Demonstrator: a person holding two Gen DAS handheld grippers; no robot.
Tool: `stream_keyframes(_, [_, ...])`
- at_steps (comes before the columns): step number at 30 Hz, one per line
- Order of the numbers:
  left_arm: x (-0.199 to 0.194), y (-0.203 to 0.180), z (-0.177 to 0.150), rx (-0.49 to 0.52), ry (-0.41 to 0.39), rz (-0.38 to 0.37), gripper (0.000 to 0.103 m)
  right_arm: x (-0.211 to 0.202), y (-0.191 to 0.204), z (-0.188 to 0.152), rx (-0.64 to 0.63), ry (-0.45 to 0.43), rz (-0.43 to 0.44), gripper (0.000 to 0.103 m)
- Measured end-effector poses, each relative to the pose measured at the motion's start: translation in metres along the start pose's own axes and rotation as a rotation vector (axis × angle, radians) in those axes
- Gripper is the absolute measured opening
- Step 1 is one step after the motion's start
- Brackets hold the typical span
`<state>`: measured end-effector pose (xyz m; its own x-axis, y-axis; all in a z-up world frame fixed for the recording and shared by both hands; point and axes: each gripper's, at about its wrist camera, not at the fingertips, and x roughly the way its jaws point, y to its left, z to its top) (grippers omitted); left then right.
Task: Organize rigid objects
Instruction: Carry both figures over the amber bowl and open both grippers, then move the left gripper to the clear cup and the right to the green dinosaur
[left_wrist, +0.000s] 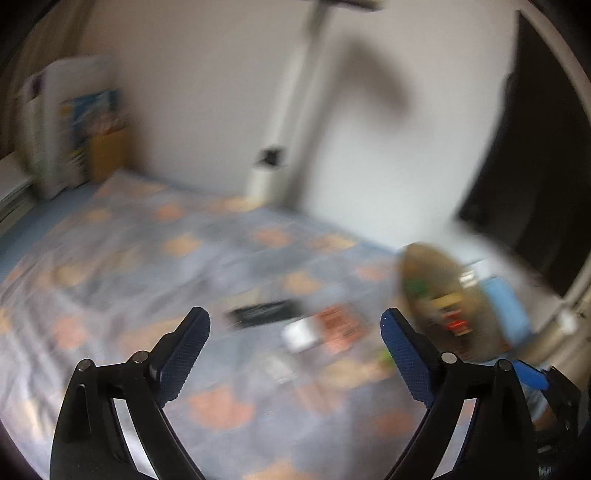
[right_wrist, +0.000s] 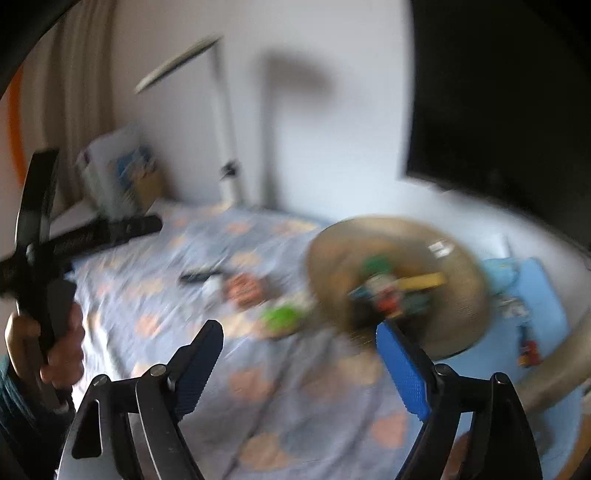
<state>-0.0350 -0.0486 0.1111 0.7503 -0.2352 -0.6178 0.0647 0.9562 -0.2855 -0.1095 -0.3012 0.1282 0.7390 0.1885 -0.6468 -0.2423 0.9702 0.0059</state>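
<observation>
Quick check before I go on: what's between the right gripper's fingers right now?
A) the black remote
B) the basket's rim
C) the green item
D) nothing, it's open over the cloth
D: the right gripper stands open with only the patterned cloth showing between its fingers; the basket sits beyond its right finger.

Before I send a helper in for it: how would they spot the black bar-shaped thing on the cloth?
Start at the round tan basket full of small items on the patterned cloth. Look away from it, past the orange-red item and white item. The black bar lies flat beyond them, the only long, dark piece there.
</observation>
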Motion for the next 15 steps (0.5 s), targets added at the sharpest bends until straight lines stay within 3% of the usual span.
stream_keyframes(4, [0.020, 0.028, -0.028, 0.010, 0.042, 0.070, 0.093, 0.045, 0.039, -0.032, -0.052, 0.057, 0.022, 0.084])
stream_keyframes(9, [0.028, 0.038, -0.047, 0.053, 0.045, 0.127, 0.093, 0.080, 0.044, -0.058, -0.006, 0.110, 0.041, 0.084])
stream_keyframes(13, [0.025, 0.031, -0.048, 0.098, 0.021, 0.102, 0.094, 0.088, 0.036, -0.066, 0.050, 0.132, 0.031, 0.084])
stream_keyframes(15, [0.025, 0.031, -0.049, 0.099, 0.022, 0.089, 0.094, 0.090, 0.034, -0.065, 0.061, 0.132, 0.026, 0.089])
